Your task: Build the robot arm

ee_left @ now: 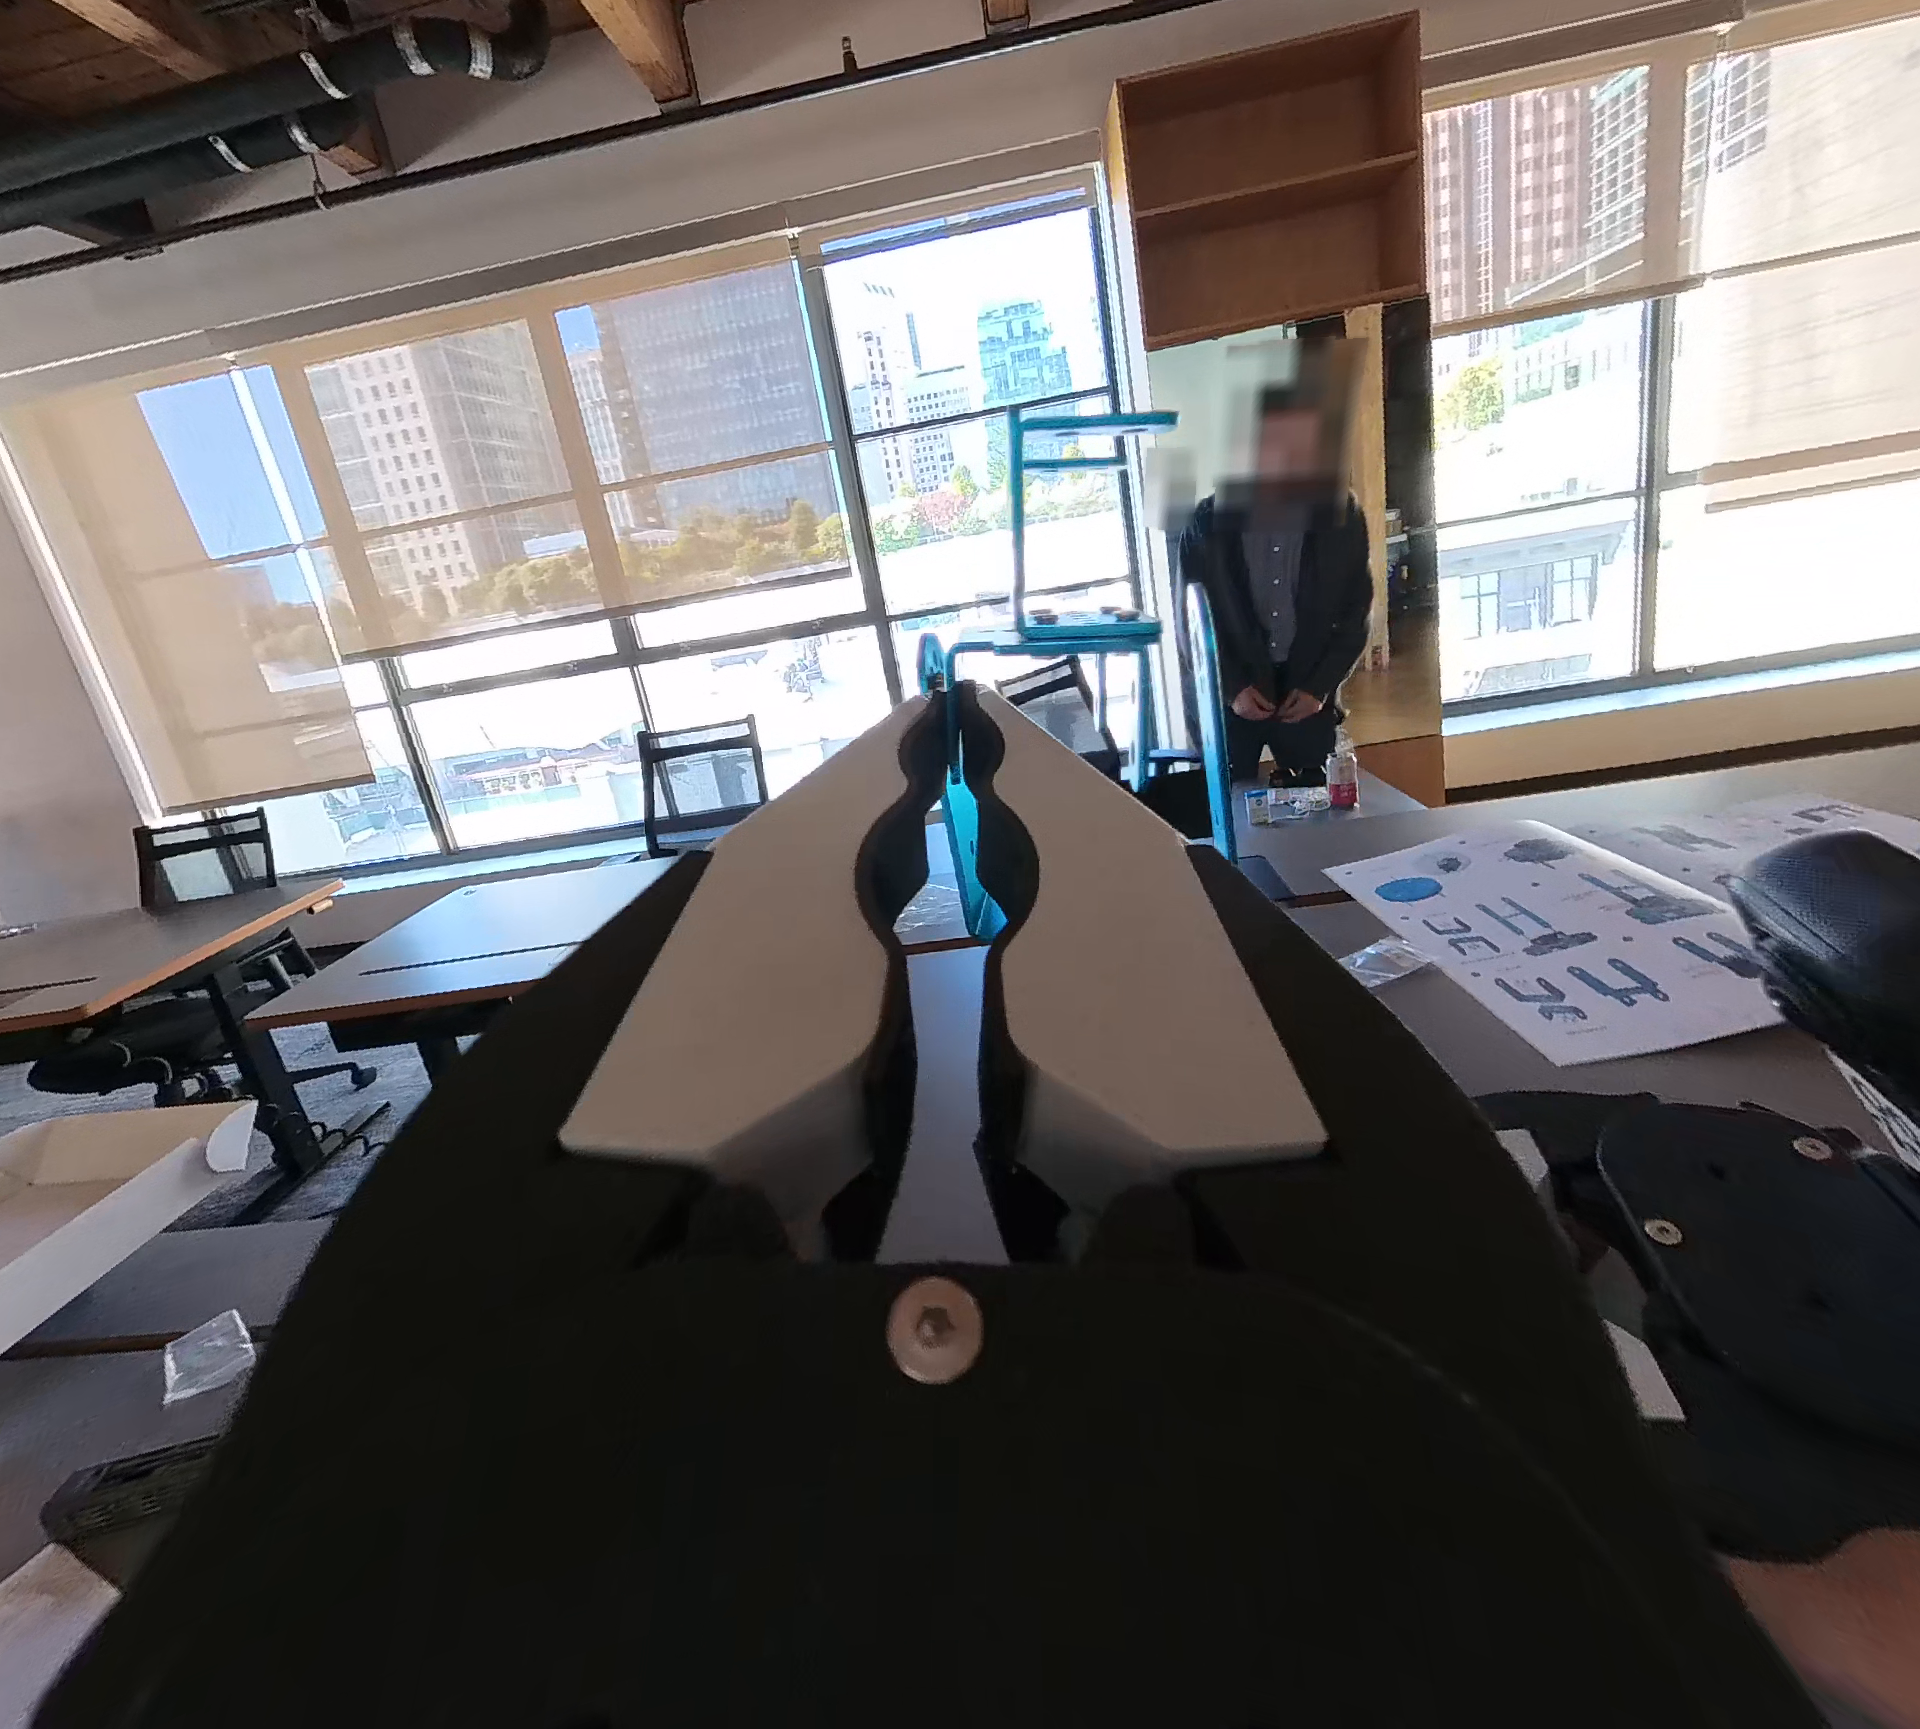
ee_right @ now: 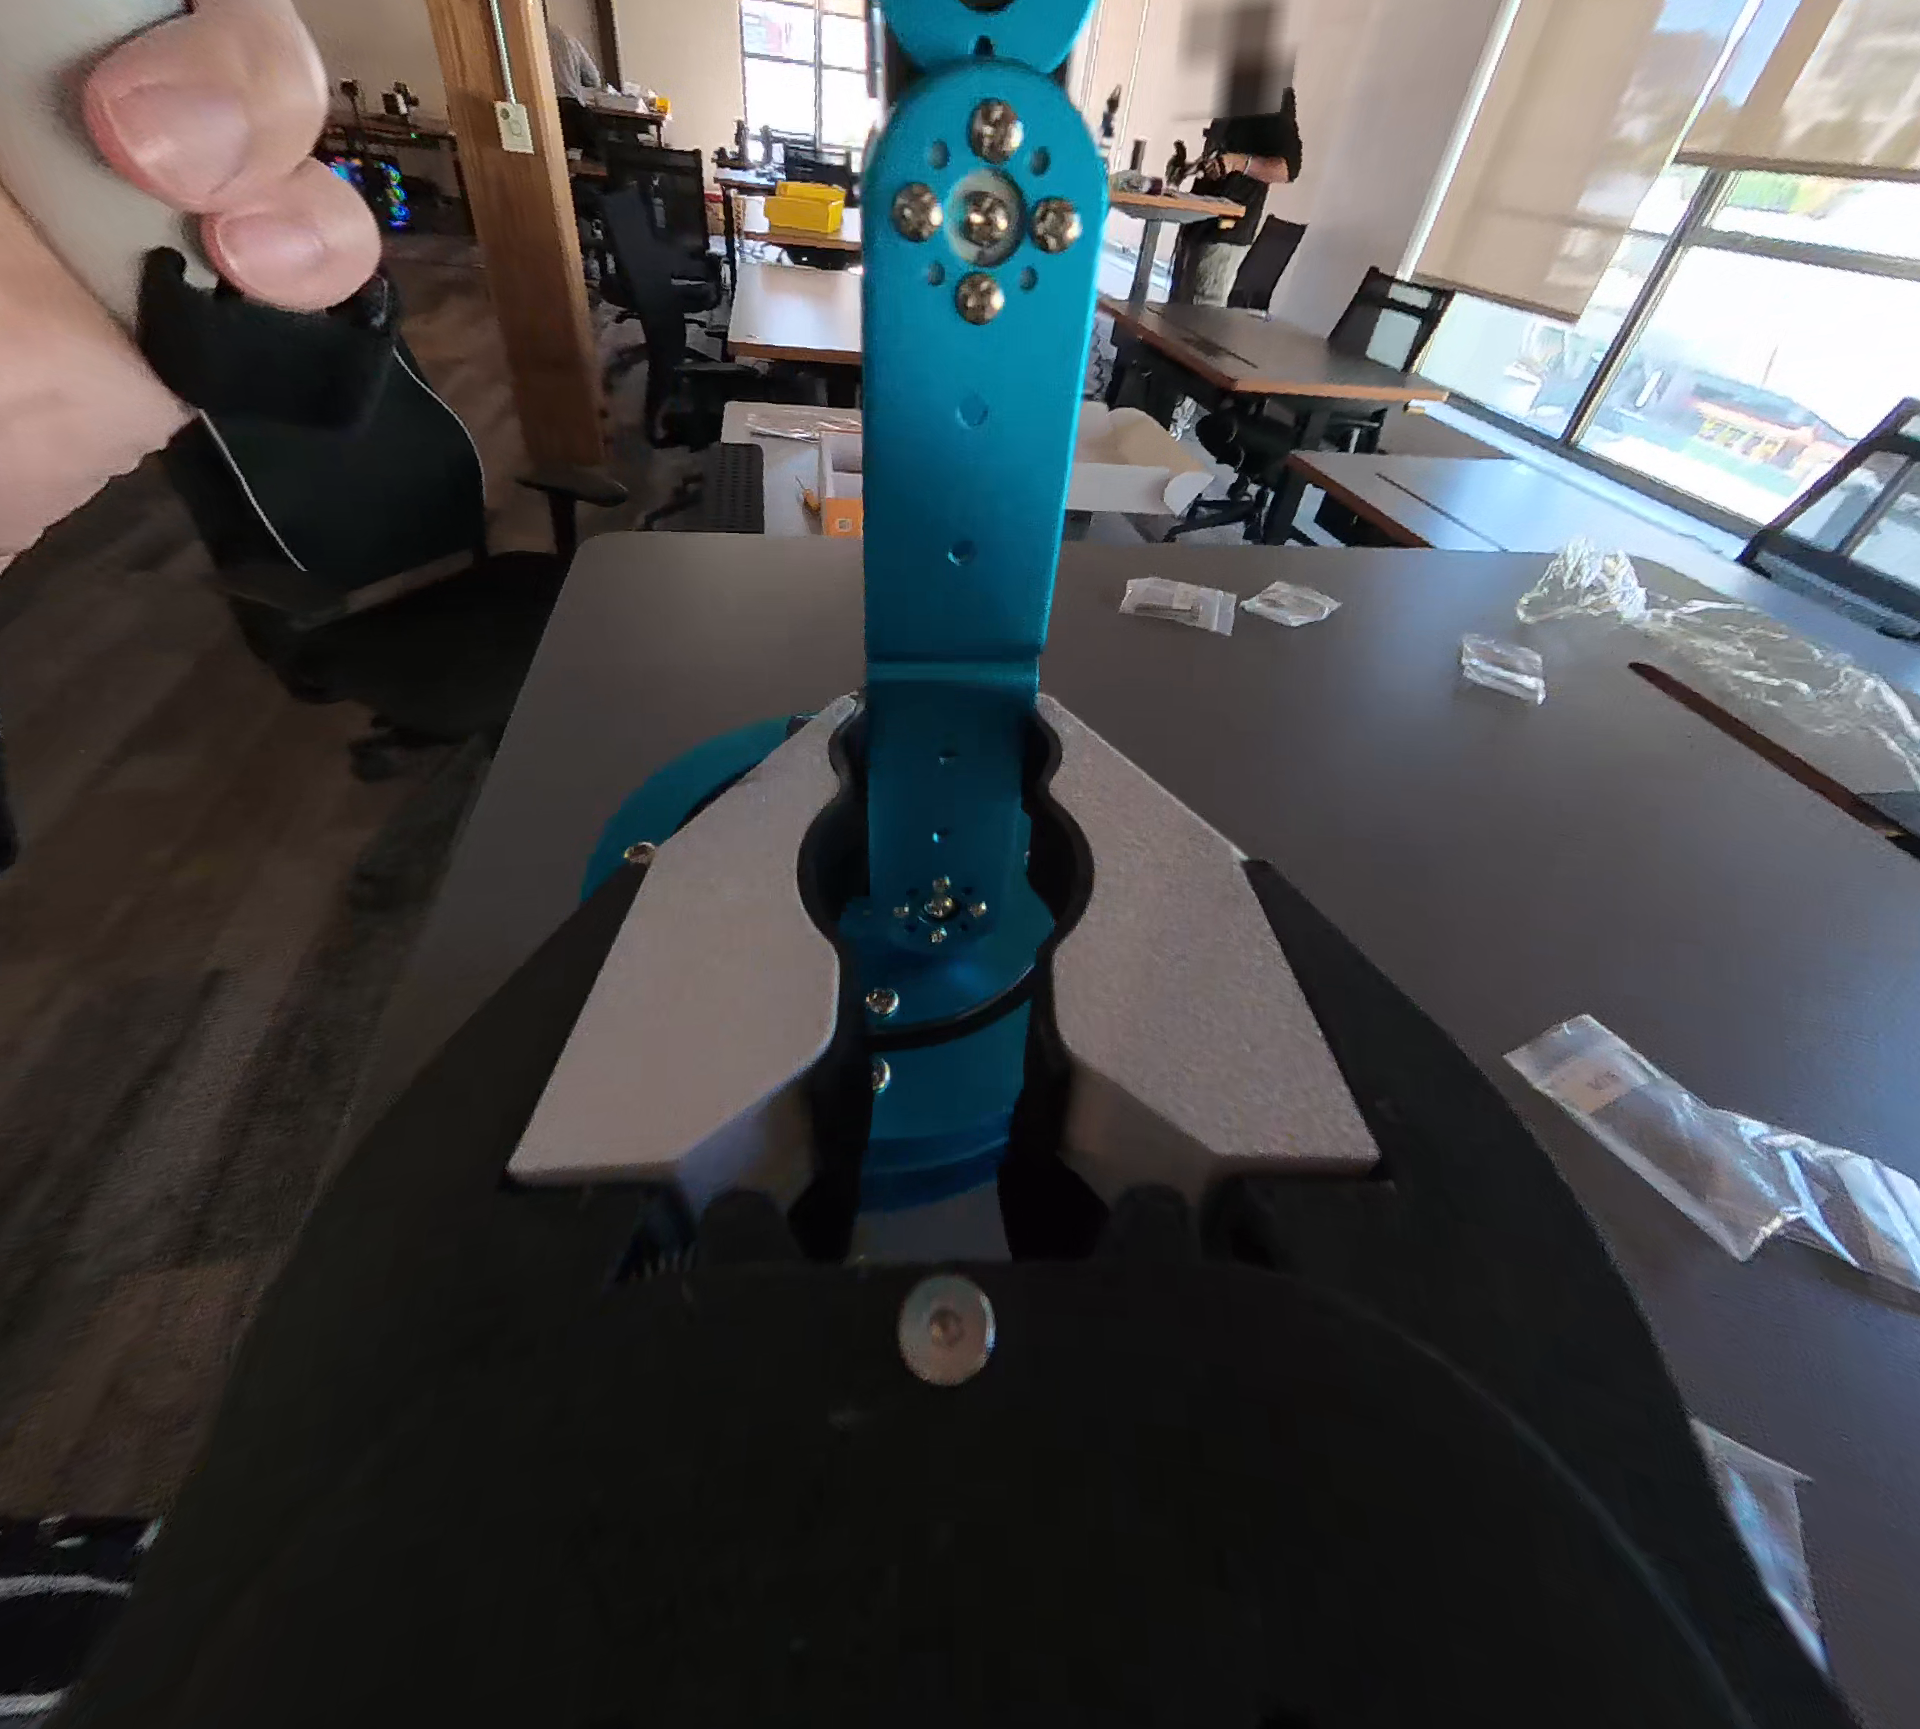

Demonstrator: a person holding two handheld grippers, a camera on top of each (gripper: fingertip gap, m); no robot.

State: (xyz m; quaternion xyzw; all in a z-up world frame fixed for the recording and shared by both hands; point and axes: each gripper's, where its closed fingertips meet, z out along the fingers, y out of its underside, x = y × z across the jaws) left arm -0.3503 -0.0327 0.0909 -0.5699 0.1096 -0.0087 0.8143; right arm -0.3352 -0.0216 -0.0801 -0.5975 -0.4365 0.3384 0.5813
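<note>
A blue metal arm assembly with silver screws (ee_right: 966,432) stands upright on a round blue base (ee_right: 644,806) on the dark table. My right gripper (ee_right: 945,723) is shut on its lower bracket, just above the base. My left gripper (ee_left: 961,705) is shut at the fingertips on a thin blue plate (ee_left: 971,848) of the same assembly. More of the blue frame (ee_left: 1081,630) rises beyond the left gripper. In the right wrist view a hand (ee_right: 208,121) holds a white and black gripper body at the upper left, beside the top of the arm.
The dark table (ee_right: 1455,900) carries small plastic bags of parts (ee_right: 1179,604) (ee_right: 1714,1149) and crumpled clear wrap (ee_right: 1714,640). A printed sheet (ee_left: 1538,931) lies to the right. A person (ee_left: 1278,599) stands past the table near the windows. Desks and chairs (ee_left: 696,775) stand behind. Left tips to right tips: about 15 centimeters.
</note>
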